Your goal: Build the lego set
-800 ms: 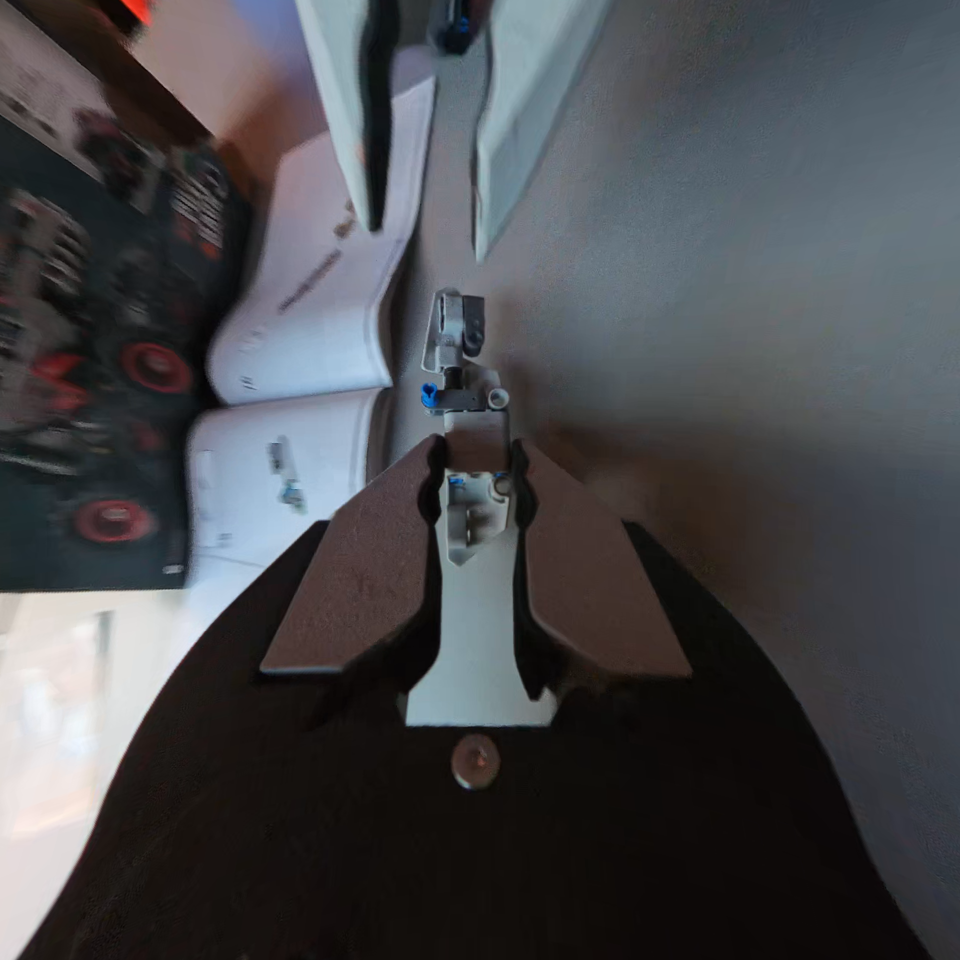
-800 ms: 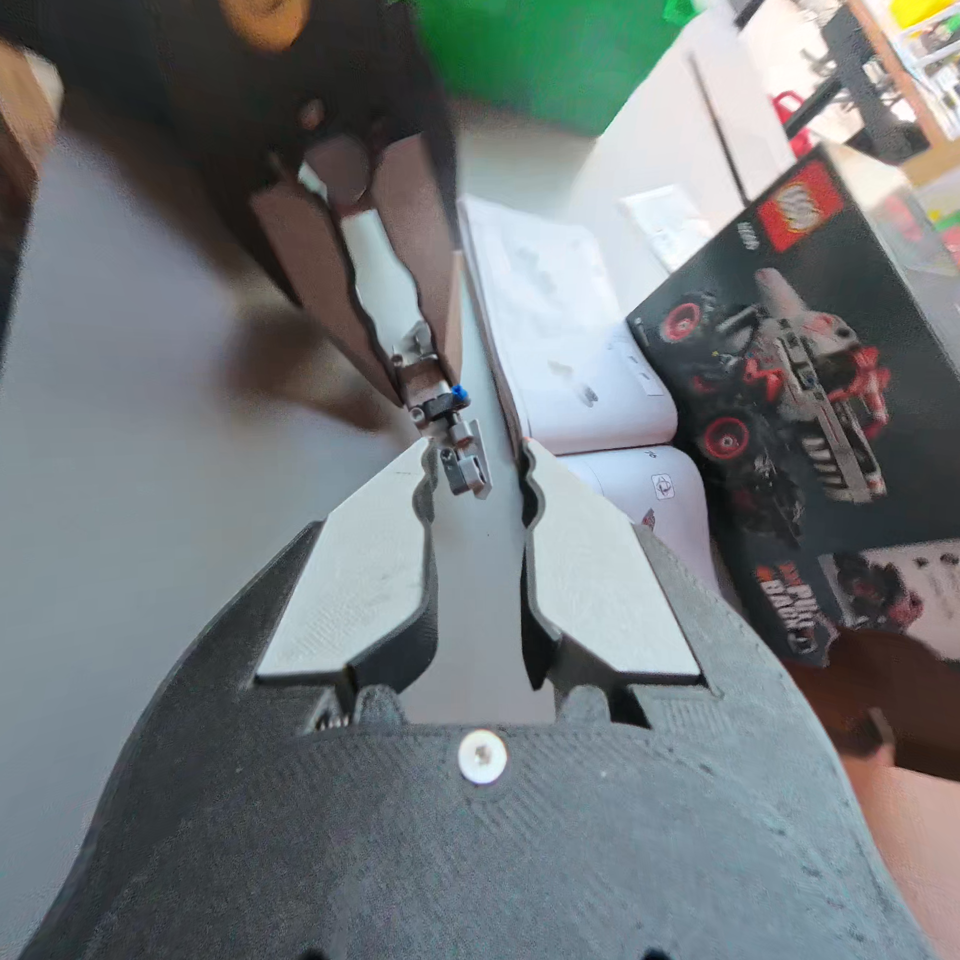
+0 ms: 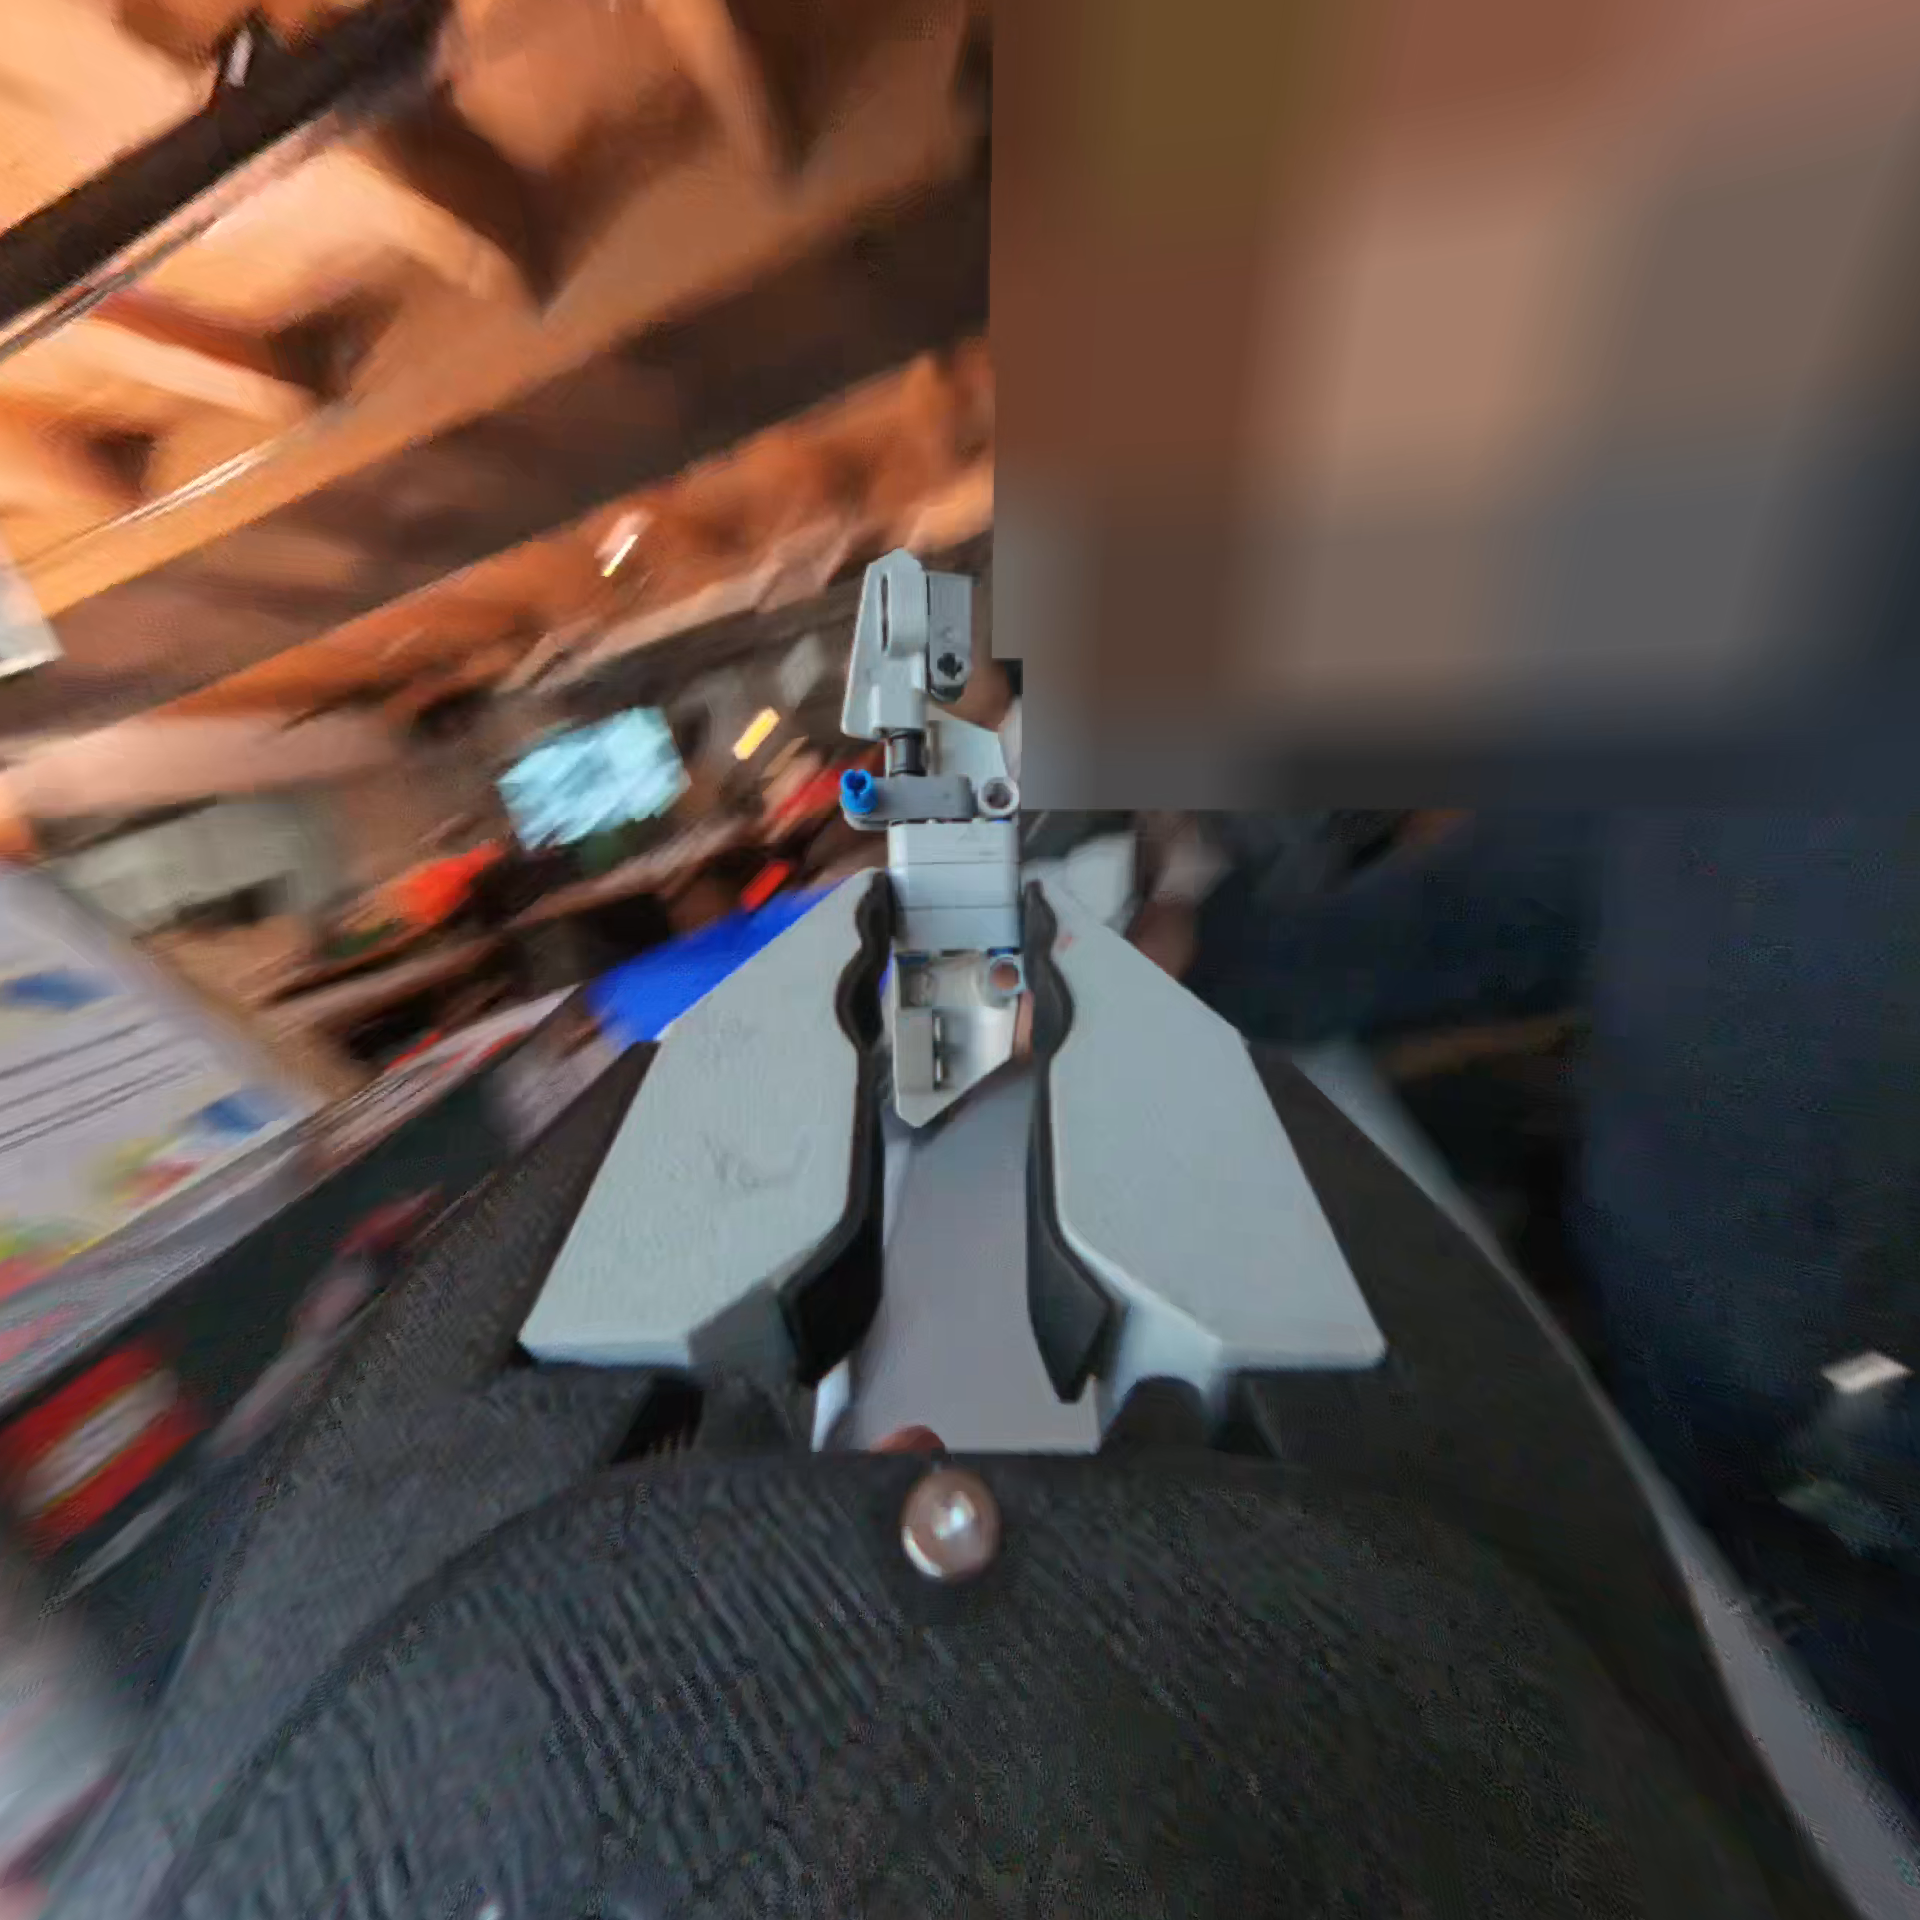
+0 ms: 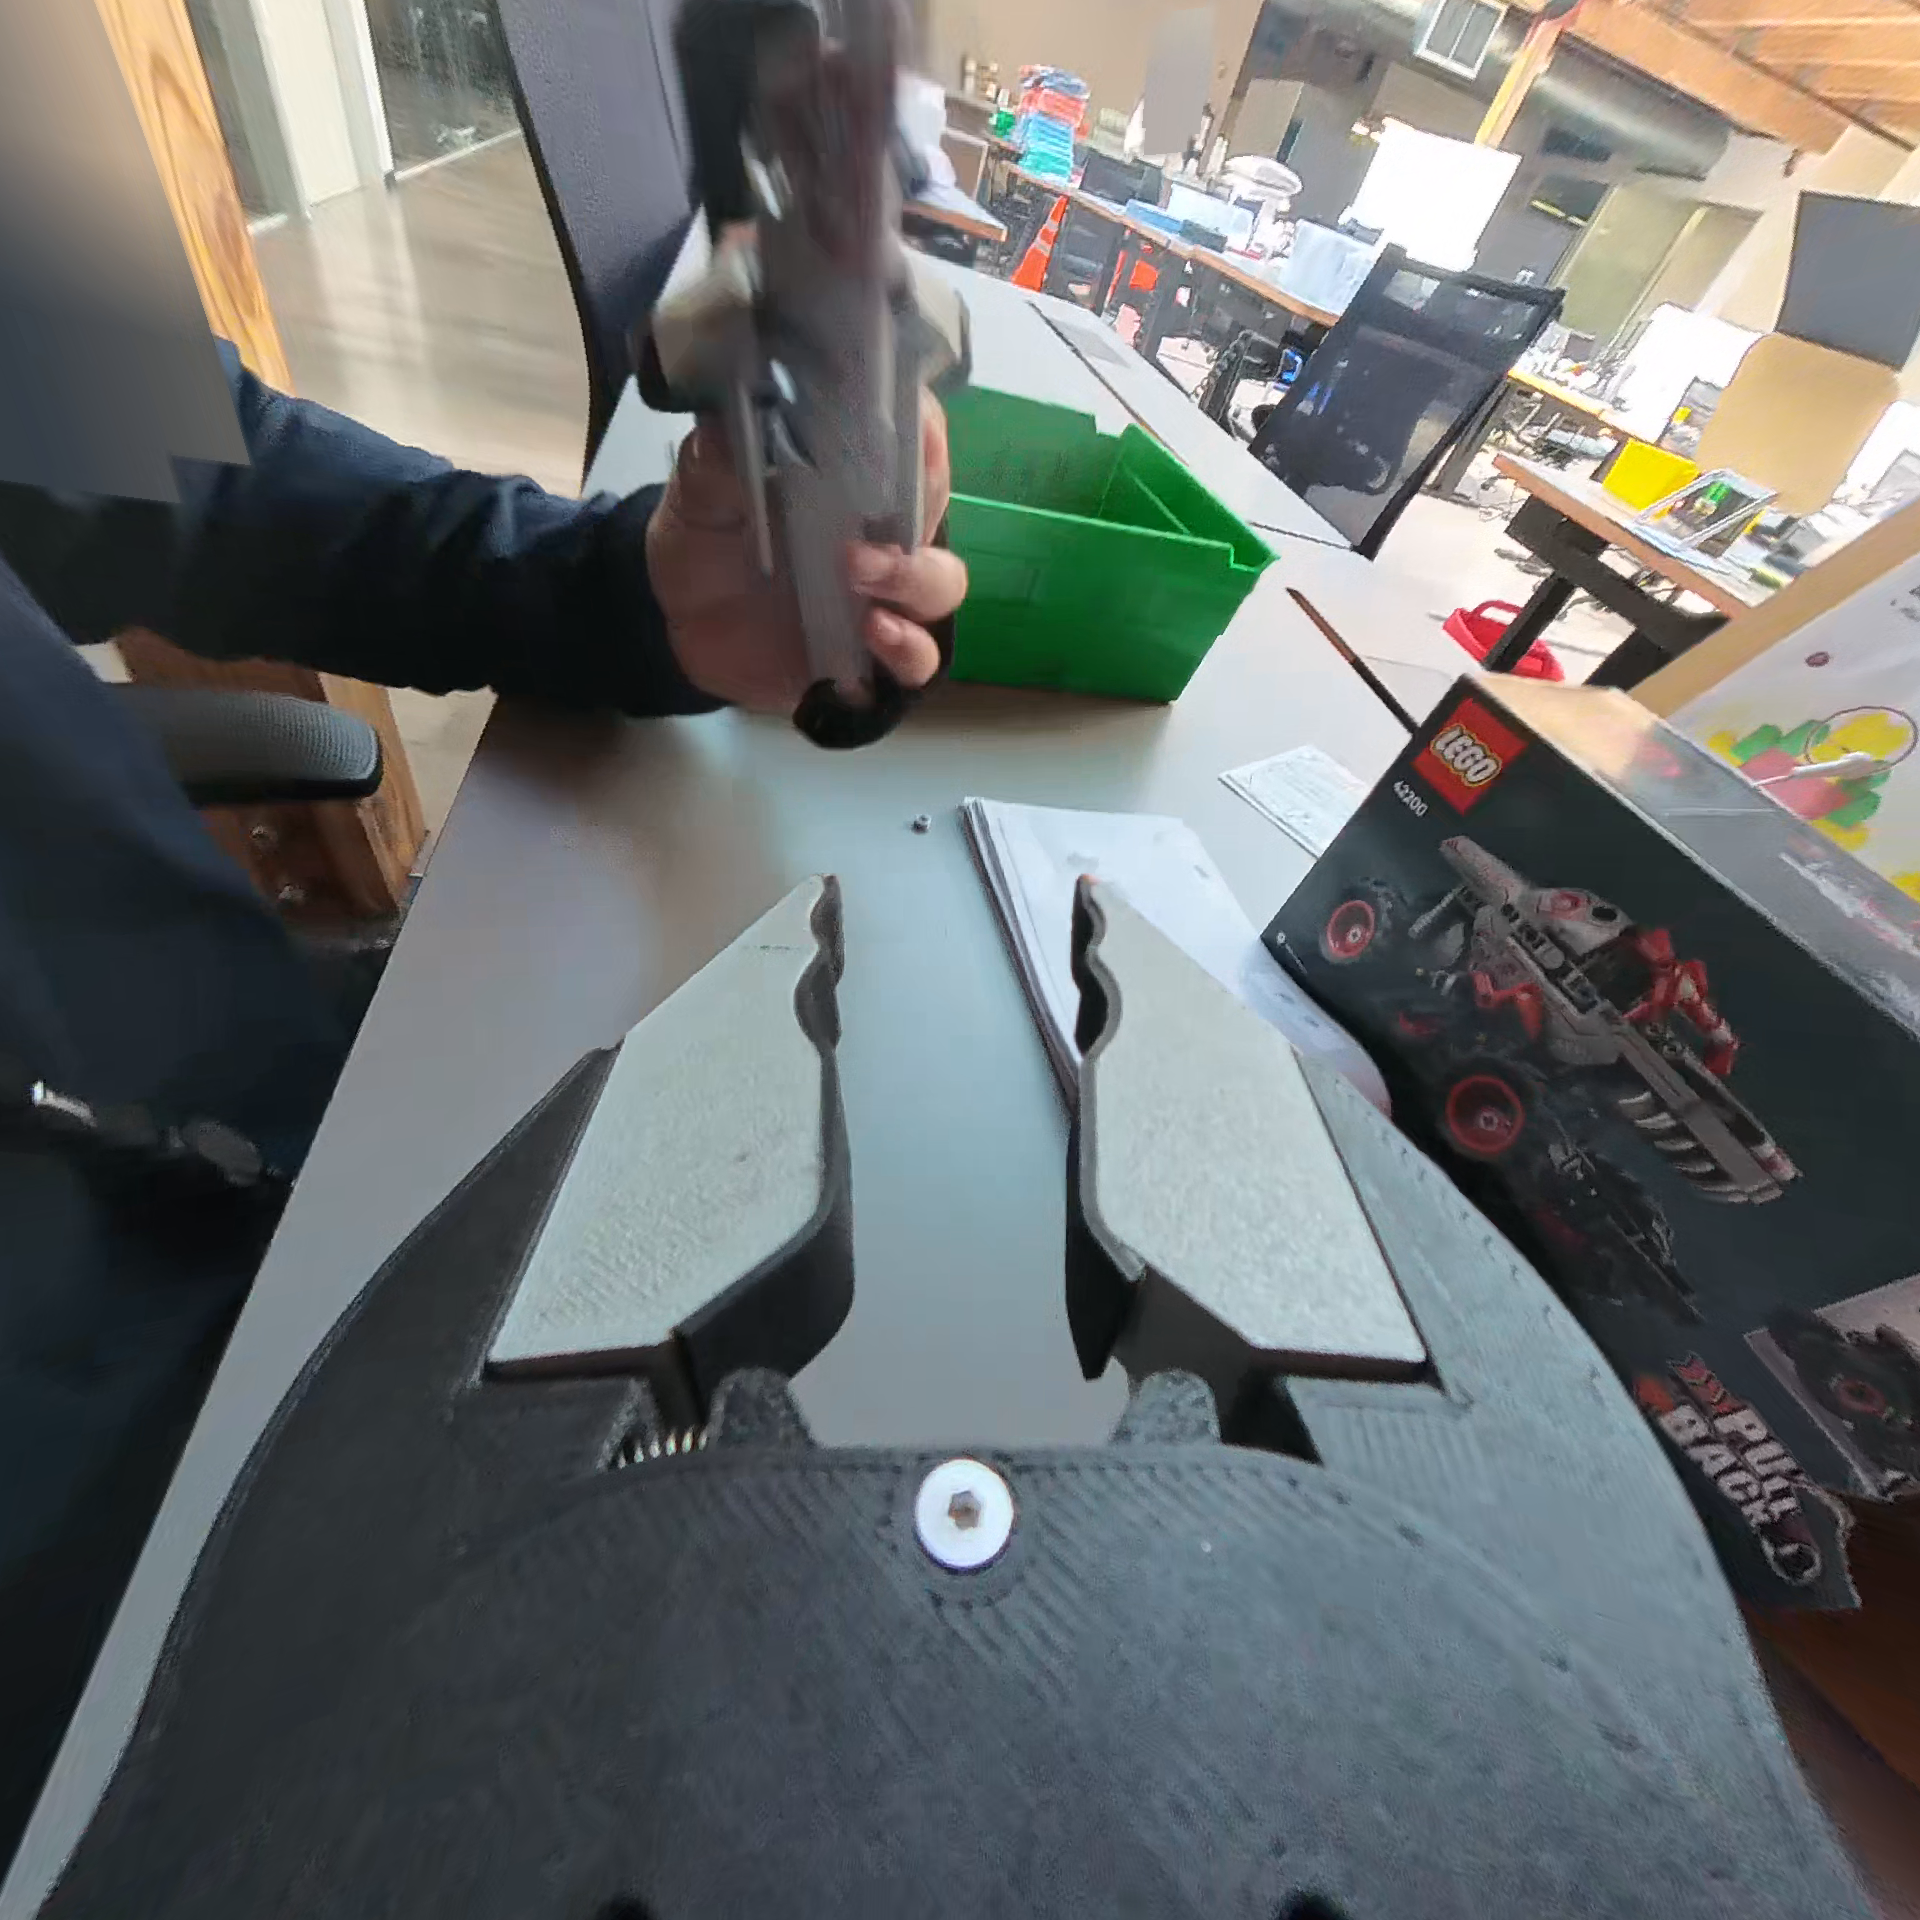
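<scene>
The grey lego assembly (image 3: pixel 930 831) sits pinched between the fingers of my left gripper (image 3: pixel 951 914), its lower block squeezed at the tips and its tail running back into the channel between them. Most of it sticks out past the fingertips: a cross-piece with a blue pin (image 3: pixel 854 784) on the left end, and above that a pale grey upright beam joined on by a short dark axle. It is held upright, in line with the fingers, and the background behind it is smeared with blur, so I cannot say what it is over from that view.

From my right wrist view, my left gripper is raised above the far part of the grey table (image 4: pixel 582 904), gripped in my left hand (image 4: pixel 790 582), blurred, with a dark sleeve (image 4: pixel 395 582) behind it. The assembly itself does not show there.

My right gripper (image 4: pixel 956 904) holds nothing; its fingers stand apart with bare table showing between them. Just ahead of its tips lies a tiny grey piece (image 4: pixel 918 823) on the table, apart from both fingers. The instruction booklet (image 4: pixel 1101 883) lies just to the right of that, its edge passing behind my right finger. Farther right stands the black lego box (image 4: pixel 1621 987), and beyond my left hand sits a green bin (image 4: pixel 1091 561).
</scene>
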